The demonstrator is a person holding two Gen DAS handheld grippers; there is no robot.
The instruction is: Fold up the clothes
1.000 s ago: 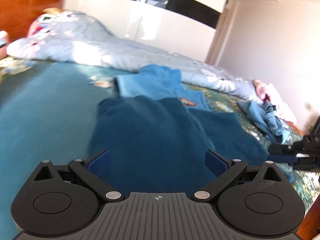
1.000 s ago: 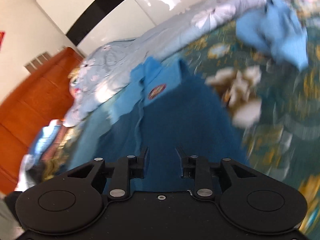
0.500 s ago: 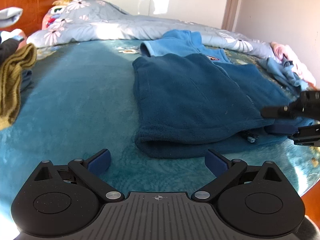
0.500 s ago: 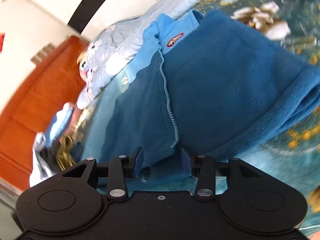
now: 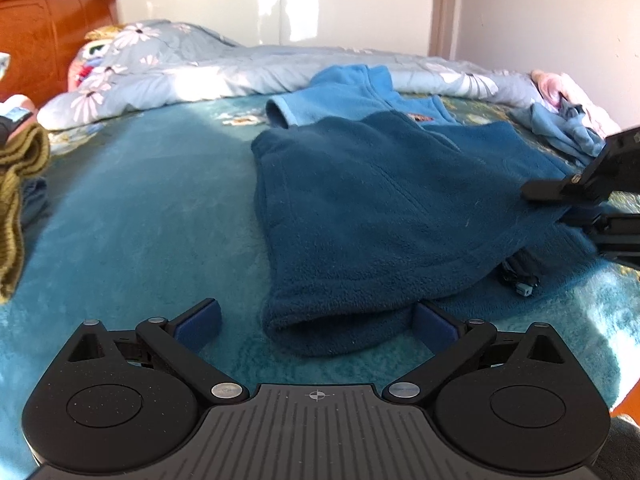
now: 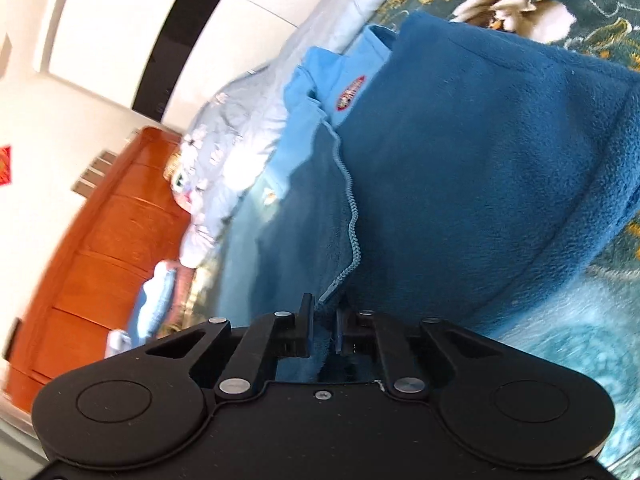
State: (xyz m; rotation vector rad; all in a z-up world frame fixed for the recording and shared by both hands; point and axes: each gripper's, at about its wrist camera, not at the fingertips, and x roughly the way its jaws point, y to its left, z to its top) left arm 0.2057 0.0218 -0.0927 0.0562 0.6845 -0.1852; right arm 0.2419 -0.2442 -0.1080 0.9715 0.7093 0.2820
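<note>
A dark blue fleece jacket [image 5: 380,208] with a lighter blue collar and a zip lies spread on the teal bed cover [image 5: 140,220]. My left gripper [image 5: 316,322] is open, and the jacket's near hem corner lies between its blue pads without being pinched. My right gripper [image 5: 560,204] reaches in from the right. In the right wrist view its jaws are closing, and the right gripper [image 6: 323,328] pinches the jacket [image 6: 480,160] at the hem beside the zip's lower end.
A grey floral quilt [image 5: 200,72] is heaped along the far side. An olive knitted garment [image 5: 16,184] lies at the left, and a light blue garment [image 5: 568,132] and pink cloth [image 5: 568,84] at the far right. A wooden headboard [image 5: 48,32] stands at the back left.
Both grippers have come down to the jacket's near hem. The right gripper has rolled and shut on the hem by the zip. The left stays open, its fingers now on either side of the corner.
</note>
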